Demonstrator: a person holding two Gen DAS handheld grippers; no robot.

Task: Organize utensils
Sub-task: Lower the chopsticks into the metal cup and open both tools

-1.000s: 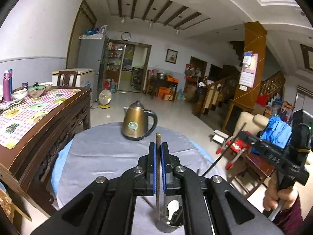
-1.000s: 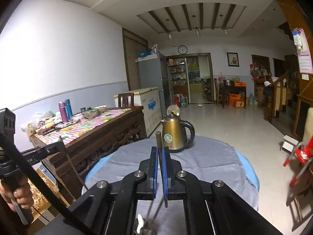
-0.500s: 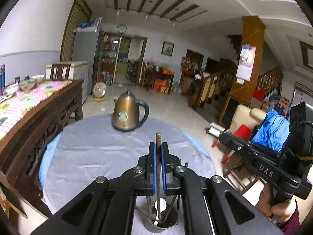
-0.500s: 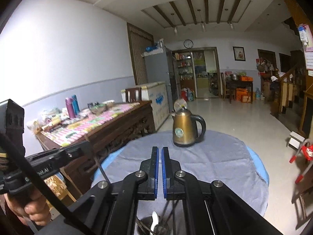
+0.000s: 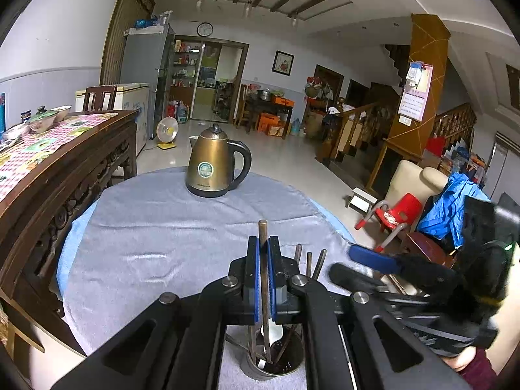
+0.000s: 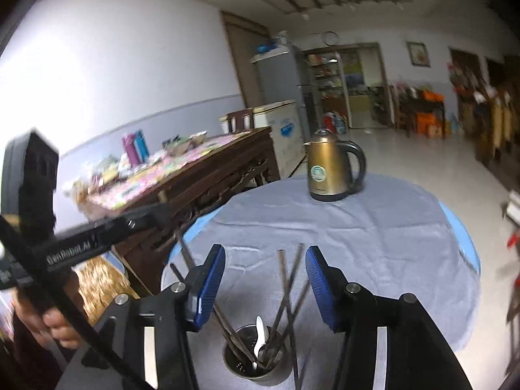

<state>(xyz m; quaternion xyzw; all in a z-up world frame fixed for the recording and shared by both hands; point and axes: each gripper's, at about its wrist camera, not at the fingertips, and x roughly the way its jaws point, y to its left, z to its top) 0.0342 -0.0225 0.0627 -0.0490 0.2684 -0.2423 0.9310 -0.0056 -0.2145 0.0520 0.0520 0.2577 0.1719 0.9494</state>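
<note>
A metal utensil cup (image 5: 274,362) stands on the grey cloth at the near edge of the round table. It holds several dark chopsticks (image 6: 287,279) and a white spoon (image 6: 260,333). My left gripper (image 5: 263,260) is shut on a brown chopstick (image 5: 264,260), held upright with its lower end inside the cup. My right gripper (image 6: 265,276) is open and empty, above the cup (image 6: 256,362). It also shows in the left wrist view (image 5: 364,268), close on the right.
A brass electric kettle (image 5: 214,162) stands at the far side of the round table (image 5: 146,227). A dark wooden sideboard (image 5: 48,175) with a pink checked cloth and dishes is to the left. A red child's chair (image 5: 393,211) and an armchair are to the right.
My right gripper let go of its chopstick into the cup and has opened wide. My left gripper has lowered its chopstick towards the cup and stays shut on it.
</note>
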